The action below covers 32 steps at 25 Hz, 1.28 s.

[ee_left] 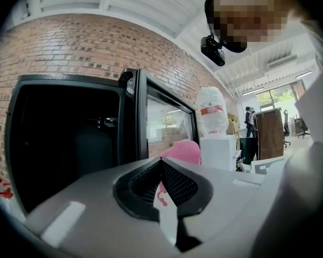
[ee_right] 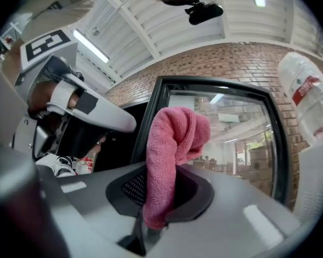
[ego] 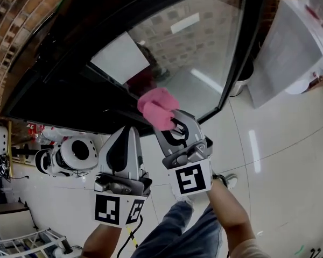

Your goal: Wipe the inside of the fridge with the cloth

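**Q:** What lies at the far left?

**A:** The fridge [ego: 54, 63], with its dark inside open to view. Its glass door [ego: 204, 47] is swung out to the right.

**Q:** And next, moving right?

**A:** The left gripper [ego: 127, 129]. Its jaws are pressed together with nothing held between them. It points toward the lower edge of the fridge and, of the two, sits closer to the dark opening.

**Q:** Where is the cloth?

**A:** In the right gripper [ego: 175, 124], just right of the left one. Its jaws are clamped on the lower end of the pink cloth [ego: 159, 107]. The cloth stands up out of the jaws along the gripper's own line, and its free top is folded over into a soft bunch. It hangs in front of the lower glass of the door and does not appear to touch it.

**Q:** Which relation governs the coming move?

**A:** Probably direction. The inside of the fridge lies left of the cloth and farther off, so the bunched end has to travel left past the door's edge and then inward. Wiping has not yet begun.
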Tool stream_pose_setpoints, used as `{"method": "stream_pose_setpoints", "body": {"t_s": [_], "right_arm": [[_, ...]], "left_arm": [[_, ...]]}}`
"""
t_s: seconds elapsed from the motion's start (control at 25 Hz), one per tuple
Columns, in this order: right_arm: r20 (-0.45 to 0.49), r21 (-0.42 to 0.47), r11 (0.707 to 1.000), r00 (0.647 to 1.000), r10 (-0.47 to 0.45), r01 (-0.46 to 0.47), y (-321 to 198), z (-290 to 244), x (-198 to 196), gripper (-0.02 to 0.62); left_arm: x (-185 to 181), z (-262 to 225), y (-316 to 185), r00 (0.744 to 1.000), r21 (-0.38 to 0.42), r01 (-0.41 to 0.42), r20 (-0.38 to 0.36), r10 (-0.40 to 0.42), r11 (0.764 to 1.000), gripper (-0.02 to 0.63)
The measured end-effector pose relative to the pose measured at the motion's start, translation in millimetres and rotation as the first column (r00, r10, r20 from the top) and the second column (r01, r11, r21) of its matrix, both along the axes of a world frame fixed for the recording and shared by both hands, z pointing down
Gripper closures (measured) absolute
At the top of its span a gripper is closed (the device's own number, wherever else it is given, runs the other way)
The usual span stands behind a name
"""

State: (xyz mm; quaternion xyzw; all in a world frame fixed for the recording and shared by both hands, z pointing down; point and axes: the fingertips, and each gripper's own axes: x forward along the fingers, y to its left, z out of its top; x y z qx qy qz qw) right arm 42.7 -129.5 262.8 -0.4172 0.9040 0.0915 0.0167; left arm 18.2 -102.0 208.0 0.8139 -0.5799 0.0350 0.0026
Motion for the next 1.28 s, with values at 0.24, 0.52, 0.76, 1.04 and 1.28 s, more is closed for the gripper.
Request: {"method": "stream_pose_setpoints", "body": {"t_s": [0.24,0.52,0.76,1.04,1.28], "right_arm": [[-0.033,0.017,1.000,0.999,0.004,-0.004,-38,12,62,0.537],[-0.060,0.007,1.000,0.998,0.021,-0.021,-89,30,150,0.537],[-0.054,0.013,0.999,0.998,0.036,-0.035,-123,35,195,0.537],[0.034,-0.043,0.999,0.999,-0.008,0.009,-67,23,178,0.537],[0.044,-0.102,0.992,0.996,-0.072,0.076,-9,57,112,0.537]], "left_arm": [[42,14,-13,0.999,-0.024,0.041,0.009,-0.041,0.999,0.597],[94,32,-31,0.991,-0.044,0.137,0.008,-0.136,0.990,0.597],[120,41,-38,0.980,-0.051,0.199,0.010,-0.199,0.979,0.597],[112,41,-32,0.972,-0.036,0.233,0.014,-0.233,0.972,0.597],[72,75,-18,0.968,-0.068,0.251,0.007,-0.251,0.966,0.597]]}}
